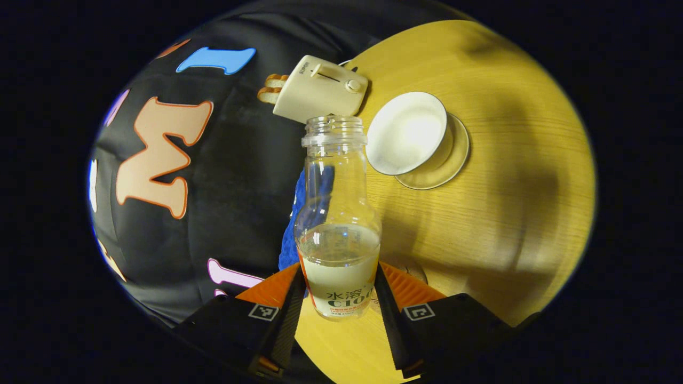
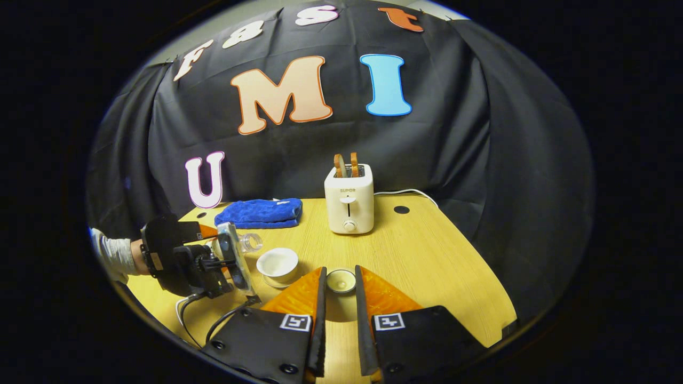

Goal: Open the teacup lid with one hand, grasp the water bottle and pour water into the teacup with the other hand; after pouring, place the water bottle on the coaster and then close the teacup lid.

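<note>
water bottle (image 1: 338,224) | tipped sideways | mouth toward teacup (image 1: 408,133)

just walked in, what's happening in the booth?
The left gripper has its jaws shut on the uncapped water bottle, tipped toward the open teacup on its saucer; no water is seen leaving it. The right gripper holds the lid between its jaws, off the cup. A toaster and blue cloth sit behind.

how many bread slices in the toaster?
2. Both stand side by side in the slots on top of the toaster at the back of the table: one slice left, the other right, as the right gripper view shows.
</note>
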